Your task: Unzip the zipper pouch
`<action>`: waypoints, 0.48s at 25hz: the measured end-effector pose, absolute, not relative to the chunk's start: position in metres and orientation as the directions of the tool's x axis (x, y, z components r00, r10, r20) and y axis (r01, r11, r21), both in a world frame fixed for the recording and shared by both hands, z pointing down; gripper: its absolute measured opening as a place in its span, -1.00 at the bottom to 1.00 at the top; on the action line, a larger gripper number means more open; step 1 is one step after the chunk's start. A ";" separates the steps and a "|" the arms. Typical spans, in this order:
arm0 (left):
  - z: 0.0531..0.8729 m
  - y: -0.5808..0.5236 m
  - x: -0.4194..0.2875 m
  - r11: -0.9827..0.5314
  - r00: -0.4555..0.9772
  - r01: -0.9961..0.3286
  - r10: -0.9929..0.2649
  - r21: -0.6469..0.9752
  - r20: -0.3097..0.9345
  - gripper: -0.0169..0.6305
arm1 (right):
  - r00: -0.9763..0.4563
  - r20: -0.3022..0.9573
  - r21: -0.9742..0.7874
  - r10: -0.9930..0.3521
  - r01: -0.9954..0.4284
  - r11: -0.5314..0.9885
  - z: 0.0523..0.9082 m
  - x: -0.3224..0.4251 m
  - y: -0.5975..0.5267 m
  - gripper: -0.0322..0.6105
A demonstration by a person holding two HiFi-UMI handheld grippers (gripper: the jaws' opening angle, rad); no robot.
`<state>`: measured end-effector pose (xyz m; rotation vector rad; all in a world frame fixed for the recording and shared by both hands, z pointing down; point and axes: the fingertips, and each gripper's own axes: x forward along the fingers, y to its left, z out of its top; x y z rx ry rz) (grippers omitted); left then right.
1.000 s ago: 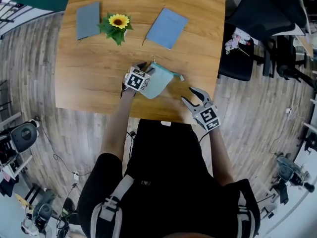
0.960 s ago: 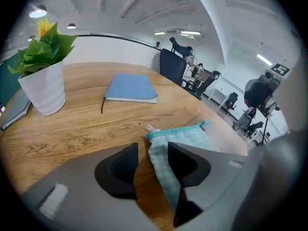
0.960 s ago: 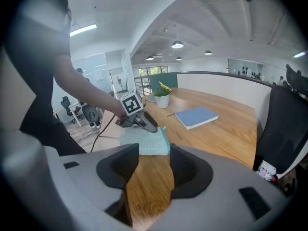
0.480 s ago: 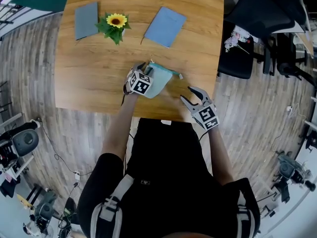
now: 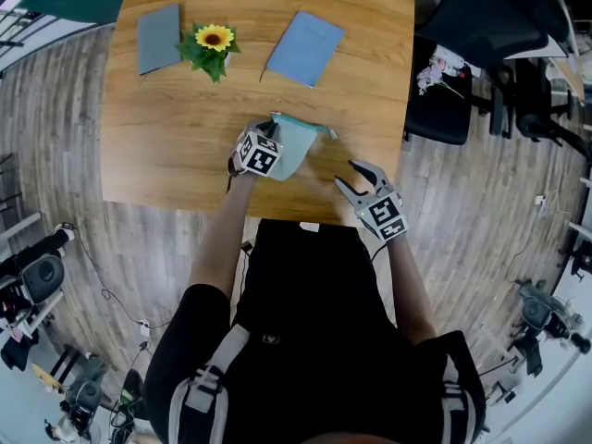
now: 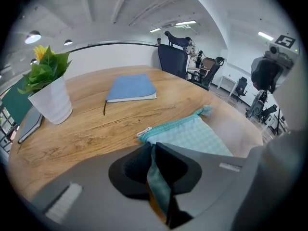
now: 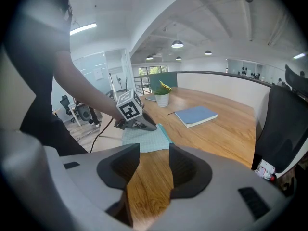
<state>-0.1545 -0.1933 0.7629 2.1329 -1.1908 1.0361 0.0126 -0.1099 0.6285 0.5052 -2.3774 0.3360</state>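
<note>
L gripper (image 6: 154, 150): jaws just closed, now pinching pouch (image 6: 192, 136) fabric at corner by zipper pull (image 6: 144, 131). Pouch lies on table (image 5: 166, 155) near front edge, right of middle. R gripper (image 7: 153, 165): jaws apart, empty, near front right corner, apart from pouch.

Next, prob.:
- L pinch firm as anchor.
- R nips pull tab only.
- Draw straight along zip to far end, low.
- Risk: fabric bunching.

Change, left hand-held gripper (image 6: 153, 149): jaws, wide apart a second ago, have just been closing and now pinch a fold of the teal zipper pouch (image 6: 192, 134) at its near edge. Its marker cube (image 5: 259, 154) sits slightly turned.
</note>
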 end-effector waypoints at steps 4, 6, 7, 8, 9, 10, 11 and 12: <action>0.761 -0.192 -0.154 -0.501 0.351 -0.863 -0.494 0.070 0.796 -0.88 | -0.700 0.661 -0.101 -0.270 -0.440 0.892 0.627 0.013 -0.110 -0.30; 0.760 -0.190 -0.153 -0.499 0.356 -0.863 -0.497 0.074 0.792 -0.89 | -0.703 0.656 -0.098 -0.275 -0.440 0.892 0.626 0.015 -0.110 -0.30; 0.758 -0.190 -0.153 -0.499 0.357 -0.864 -0.501 0.074 0.788 -0.89 | -0.703 0.656 -0.096 -0.276 -0.440 0.893 0.626 0.015 -0.110 -0.30; 0.756 -0.190 -0.153 -0.499 0.359 -0.864 -0.509 0.072 0.783 -0.90 | -0.703 0.655 -0.095 -0.277 -0.441 0.893 0.626 0.015 -0.110 -0.30; 0.753 -0.190 -0.153 -0.500 0.361 -0.864 -0.518 0.068 0.776 -0.90 | -0.703 0.654 -0.095 -0.278 -0.441 0.893 0.626 0.015 -0.111 -0.30; 0.750 -0.190 -0.153 -0.502 0.364 -0.863 -0.528 0.065 0.767 -0.90 | -0.704 0.653 -0.094 -0.279 -0.441 0.893 0.626 0.015 -0.111 -0.30; 0.746 -0.190 -0.153 -0.505 0.369 -0.861 -0.539 0.060 0.757 -0.90 | -0.704 0.652 -0.093 -0.279 -0.440 0.893 0.626 0.014 -0.112 -0.30; 0.741 -0.191 -0.153 -0.509 0.376 -0.859 -0.552 0.056 0.744 -0.90 | -0.705 0.652 -0.093 -0.279 -0.439 0.894 0.626 0.013 -0.112 -0.30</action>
